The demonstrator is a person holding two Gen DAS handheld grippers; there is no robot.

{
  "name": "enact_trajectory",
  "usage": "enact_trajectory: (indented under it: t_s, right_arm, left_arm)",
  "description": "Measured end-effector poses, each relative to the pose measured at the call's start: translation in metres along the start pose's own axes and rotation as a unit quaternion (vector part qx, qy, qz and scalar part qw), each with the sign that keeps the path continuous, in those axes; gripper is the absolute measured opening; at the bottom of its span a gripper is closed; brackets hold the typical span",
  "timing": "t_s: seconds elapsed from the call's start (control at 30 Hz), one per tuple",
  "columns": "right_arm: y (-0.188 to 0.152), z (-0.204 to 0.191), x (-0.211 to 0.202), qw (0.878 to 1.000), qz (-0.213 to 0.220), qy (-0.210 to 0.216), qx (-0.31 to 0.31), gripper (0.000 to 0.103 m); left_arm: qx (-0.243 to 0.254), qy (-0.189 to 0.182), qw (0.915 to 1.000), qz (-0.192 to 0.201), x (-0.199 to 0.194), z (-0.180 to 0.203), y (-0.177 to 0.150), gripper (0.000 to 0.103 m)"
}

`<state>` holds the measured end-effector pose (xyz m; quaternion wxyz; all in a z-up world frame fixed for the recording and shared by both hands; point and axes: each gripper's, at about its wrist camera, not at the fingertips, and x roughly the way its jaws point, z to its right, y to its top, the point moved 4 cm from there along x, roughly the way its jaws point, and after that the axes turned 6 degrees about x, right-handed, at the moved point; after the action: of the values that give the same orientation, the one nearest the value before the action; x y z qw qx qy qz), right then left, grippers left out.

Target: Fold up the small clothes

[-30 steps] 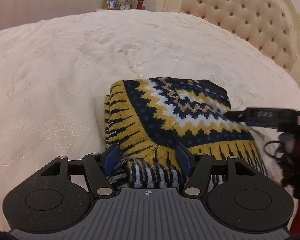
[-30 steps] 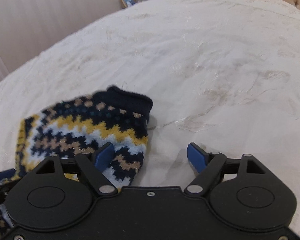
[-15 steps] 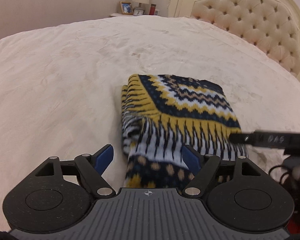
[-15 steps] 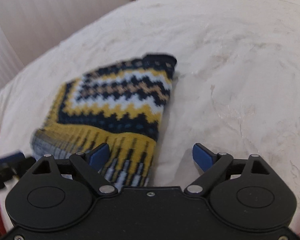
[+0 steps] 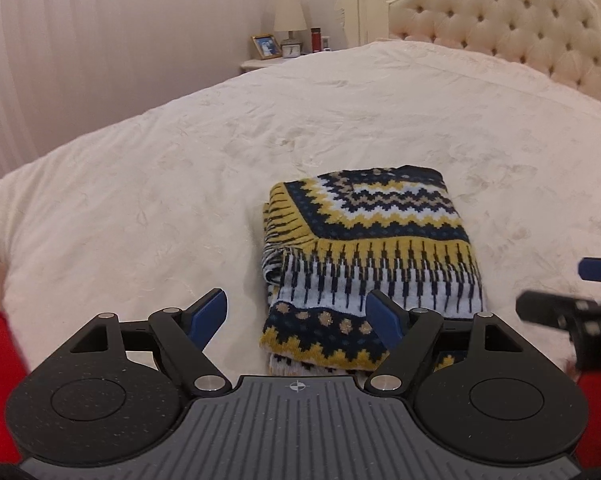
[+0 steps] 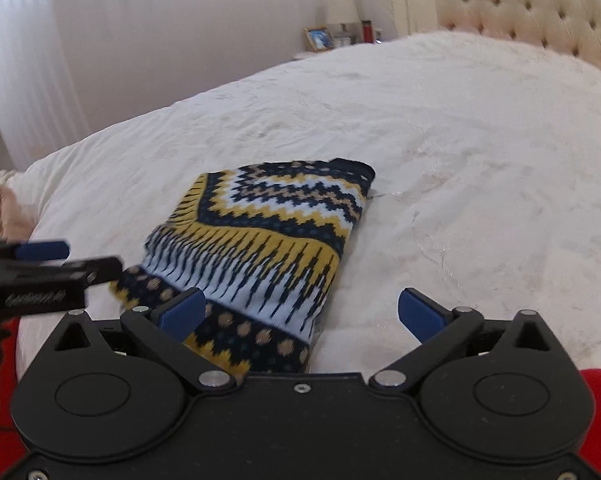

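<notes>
A tufted cream headboard (image 5: 540,20) rises at the far end of the bed (image 5: 140,184), and beside it a nightstand (image 5: 260,65) carries a lamp (image 5: 289,20), a framed picture (image 5: 266,46) and a red bottle (image 5: 315,38) — all small and soft in focus. The folded knit sweater (image 5: 364,248) lies on the wrinkled white bedspread, zigzag bands in navy, mustard and pale blue; its near edge is hidden behind the gripper bodies. The left hand-held gripper (image 5: 296,316) hangs spread wide and holding nothing, its right blue pad over the sweater's near corner. The right hand-held gripper (image 6: 300,312) — equally agape, empty — sits over the sweater's right edge.
</notes>
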<state>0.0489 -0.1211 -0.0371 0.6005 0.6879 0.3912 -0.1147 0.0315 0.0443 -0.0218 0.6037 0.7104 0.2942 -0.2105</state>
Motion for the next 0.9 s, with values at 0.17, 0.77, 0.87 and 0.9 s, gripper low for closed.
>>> enact_trajectory:
  t_s: [0.17,0.77,0.87,0.9]
  right_arm:
    - [-0.008,-0.007,-0.012,1.0,-0.008,-0.013,0.01,0.102]
    - [-0.015,-0.005,-0.006,0.997,-0.04,-0.061,0.03,0.102]
    - [-0.016,-0.007,-0.004,0.997,-0.043,-0.06,0.033,0.102]
    - [-0.016,-0.007,-0.003,0.997,-0.045,-0.06,0.033,0.102]
  left_arm:
    - [-0.001,-0.013,0.9997,-0.02,-0.005,0.008,0.0,0.075]
    - [-0.033,-0.033,0.9937,-0.102,0.004,0.004,-0.026,0.075]
    - [-0.035,-0.034,0.9932,-0.105,0.005,0.004,-0.027,0.075]
    - [-0.034,-0.034,0.9932,-0.106,0.005,0.004,-0.028,0.075]
